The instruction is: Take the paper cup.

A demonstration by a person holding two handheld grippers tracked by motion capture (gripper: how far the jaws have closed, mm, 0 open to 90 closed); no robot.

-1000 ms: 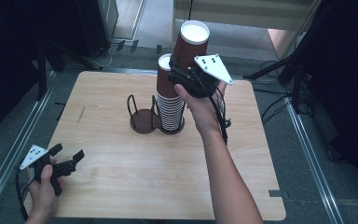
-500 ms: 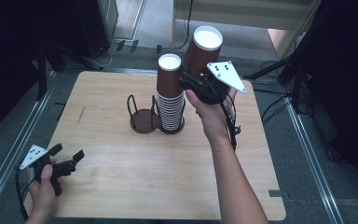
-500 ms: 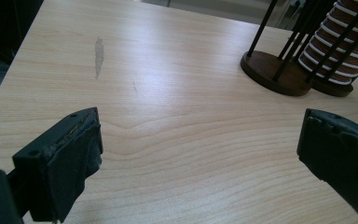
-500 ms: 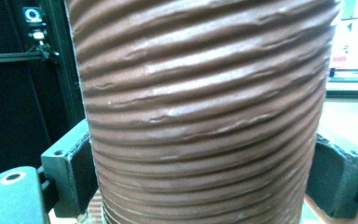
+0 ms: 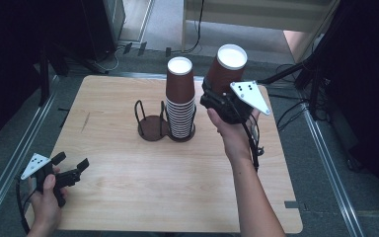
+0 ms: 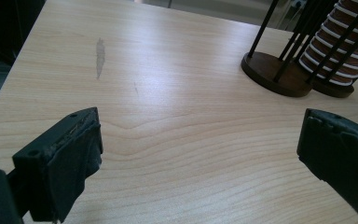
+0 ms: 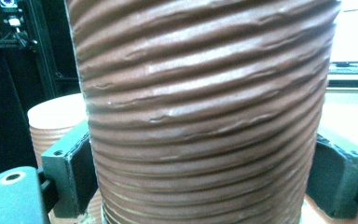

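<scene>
The right gripper [image 5: 216, 97] is grasping 1 brown cup [image 5: 225, 70], upside down, just right of the cup stack [image 5: 180, 98]; placing it is judged remaining. The left gripper [image 5: 71, 169] is resting released, well apart from the stack, on the counter [image 5: 128, 197].

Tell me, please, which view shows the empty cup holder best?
The high view: the empty holder shows whole, left of the stack. The left gripper view shows its base and some rods; the right gripper view faces the held cup.
</scene>
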